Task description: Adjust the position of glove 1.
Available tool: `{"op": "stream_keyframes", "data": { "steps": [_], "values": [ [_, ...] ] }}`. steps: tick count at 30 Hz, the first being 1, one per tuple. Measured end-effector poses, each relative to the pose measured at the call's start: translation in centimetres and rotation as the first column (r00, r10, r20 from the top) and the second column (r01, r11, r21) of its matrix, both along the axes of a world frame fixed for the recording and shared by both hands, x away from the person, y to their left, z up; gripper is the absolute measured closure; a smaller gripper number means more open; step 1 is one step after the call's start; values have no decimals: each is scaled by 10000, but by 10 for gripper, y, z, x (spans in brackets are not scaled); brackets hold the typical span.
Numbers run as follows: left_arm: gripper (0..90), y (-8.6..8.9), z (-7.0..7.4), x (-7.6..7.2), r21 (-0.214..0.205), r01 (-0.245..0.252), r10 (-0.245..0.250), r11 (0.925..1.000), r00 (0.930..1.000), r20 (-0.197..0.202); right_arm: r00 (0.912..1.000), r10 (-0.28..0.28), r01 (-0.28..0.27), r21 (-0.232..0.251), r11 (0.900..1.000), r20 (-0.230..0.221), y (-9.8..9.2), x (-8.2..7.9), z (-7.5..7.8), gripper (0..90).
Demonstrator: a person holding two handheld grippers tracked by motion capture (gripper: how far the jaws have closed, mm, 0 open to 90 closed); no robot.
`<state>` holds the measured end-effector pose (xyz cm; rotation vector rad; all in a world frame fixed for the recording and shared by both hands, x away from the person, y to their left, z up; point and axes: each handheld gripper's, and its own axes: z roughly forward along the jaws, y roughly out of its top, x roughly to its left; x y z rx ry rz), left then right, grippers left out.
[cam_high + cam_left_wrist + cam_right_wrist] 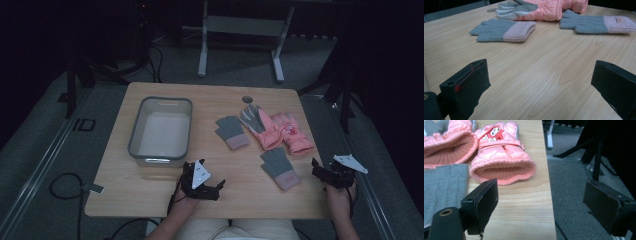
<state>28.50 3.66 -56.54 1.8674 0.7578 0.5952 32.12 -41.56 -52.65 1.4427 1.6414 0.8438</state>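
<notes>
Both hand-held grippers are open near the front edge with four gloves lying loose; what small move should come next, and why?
Probably ease the right hand-held gripper left toward the nearest grey knit glove. Its jaws stand open and hold nothing, that glove lies flat just beside it, and the grey bin stands open at the table's left.

grey glove [441,187] cut off at edge
</notes>
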Motion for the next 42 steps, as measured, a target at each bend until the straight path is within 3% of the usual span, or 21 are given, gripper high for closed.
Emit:
{"op": "stream_keyframes", "data": {
  "steps": [4, 16, 21, 27, 31, 32, 33, 35, 38, 39, 42],
  "values": [
    [10, 0, 0, 0, -44, -44, 44, 10000, 10000, -2, 9996, 91, -88, 89, 9999, -283, 2, 5, 6, 123],
    [10, 1, 0, 0, -95, -84, 85, 9999, 10000, 22, 9989, 438, -436, 137, 9990, -144, 11, 14, 36, 132],
    [10, 0, 0, 0, -57, -68, 68, 10000, 10000, 45, 9898, 1080, -1057, 301, 9939, -930, 20, 25, 50, 145],
    [10, 0, 0, -1, -38, -57, 57, 10000, 10000, 66, 9892, 1349, -1322, 504, 9899, -564, 35, 34, 65, 149],
    [10, 0, 0, -1, -33, -43, 43, 10000, 10000, 61, 9784, 1884, -1823, 744, 9804, -848, 46, 43, 69, 135],
    [10, 0, 0, -1, -32, -21, 21, 10000, 10000, 56, 9634, 2423, -2292, 1166, 9664, -1143, 52, 48, 71, 137],
    [10, 0, 0, -1, -43, -1, 2, 10000, 10000, 53, 9634, 2423, -2292, 1166, 9664, -1143, 52, 48, 71, 137],
    [10, 0, 0, -1, -51, 2, -2, 10000, 10000, 57, 9549, 2690, -2538, 1247, 9592, -1255, 63, 52, 72, 127],
    [10, 0, 0, -1, -54, -4, 4, 10000, 10000, 59, 9524, 2771, -2610, 1299, 9566, -1271, 66, 53, 72, 127],
    [10, 0, 0, -1, -45, -9, 9, 10000, 10000, 56, 9445, 3015, -2828, 1440, 9483, -1306, 76, 57, 73, 113],
    [10, 0, 0, -1, -43, -8, 9, 10000, 10000, 73, 9342, 3321, -3149, 1362, 9393, -1307, 87, 61, 71, 112]
  ]
}}
